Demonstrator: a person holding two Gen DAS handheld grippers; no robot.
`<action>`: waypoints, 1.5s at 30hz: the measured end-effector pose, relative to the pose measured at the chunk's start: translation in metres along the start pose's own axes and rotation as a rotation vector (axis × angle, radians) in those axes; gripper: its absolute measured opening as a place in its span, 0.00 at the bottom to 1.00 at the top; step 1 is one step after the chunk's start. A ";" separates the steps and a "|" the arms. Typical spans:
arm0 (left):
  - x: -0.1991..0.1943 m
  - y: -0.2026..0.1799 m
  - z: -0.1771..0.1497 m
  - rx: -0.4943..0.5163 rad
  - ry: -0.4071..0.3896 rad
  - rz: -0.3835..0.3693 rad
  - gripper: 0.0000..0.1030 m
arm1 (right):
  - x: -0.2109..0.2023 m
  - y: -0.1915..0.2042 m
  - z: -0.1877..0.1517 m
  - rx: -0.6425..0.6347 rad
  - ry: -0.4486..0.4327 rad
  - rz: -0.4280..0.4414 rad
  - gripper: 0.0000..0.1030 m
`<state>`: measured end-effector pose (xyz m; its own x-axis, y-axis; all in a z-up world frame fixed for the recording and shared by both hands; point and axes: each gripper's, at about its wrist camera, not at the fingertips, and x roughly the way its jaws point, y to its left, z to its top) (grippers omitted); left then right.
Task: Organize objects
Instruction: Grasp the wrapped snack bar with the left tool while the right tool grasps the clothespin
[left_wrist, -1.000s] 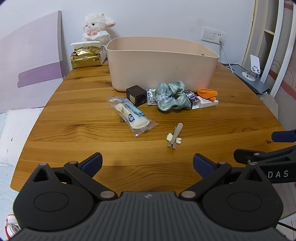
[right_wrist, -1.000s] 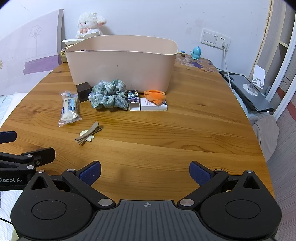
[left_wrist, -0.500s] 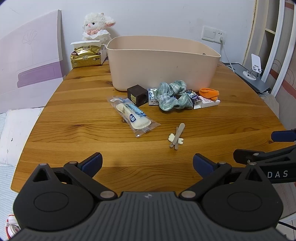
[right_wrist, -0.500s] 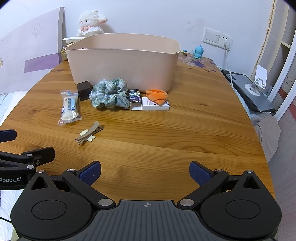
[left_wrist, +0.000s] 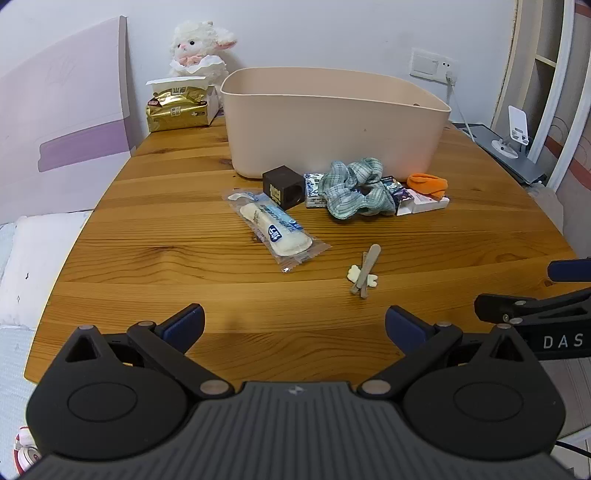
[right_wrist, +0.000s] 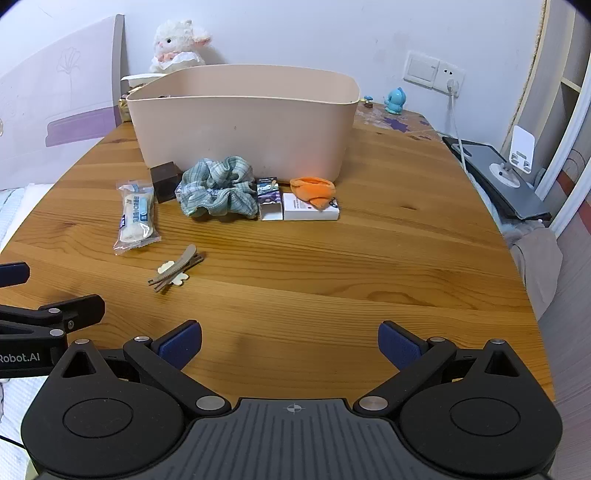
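Observation:
A beige bin stands on the wooden table. In front of it lie a dark cube, a wrapped snack, a green plaid scrunchie, small boxes, an orange cloth and a hair clip. My left gripper is open and empty above the near table edge. My right gripper is open and empty, to the right of the left one.
A plush lamb and a gold tissue pack sit at the back left. A blue figurine stands at the back right. A laptop with a phone stand lies right of the table. A bed is on the left.
Both grippers have moved slightly forward toward the objects; the bin and items appear a little nearer. Both stay open and empty.

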<state>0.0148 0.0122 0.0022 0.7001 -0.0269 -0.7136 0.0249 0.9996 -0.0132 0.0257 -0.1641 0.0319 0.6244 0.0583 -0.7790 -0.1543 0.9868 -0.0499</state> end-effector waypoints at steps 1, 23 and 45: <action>0.001 0.001 0.000 -0.002 0.002 0.000 1.00 | 0.001 0.001 0.001 -0.001 0.000 0.001 1.00; 0.035 0.043 0.013 -0.059 0.034 0.087 1.00 | 0.058 0.024 0.024 0.049 0.040 0.097 0.97; 0.062 0.072 0.029 -0.117 0.044 0.103 1.00 | 0.085 0.066 0.037 -0.111 0.049 0.149 0.81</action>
<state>0.0813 0.0822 -0.0227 0.6623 0.0736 -0.7456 -0.1303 0.9913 -0.0179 0.0969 -0.0884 -0.0139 0.5510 0.1921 -0.8121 -0.3273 0.9449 0.0015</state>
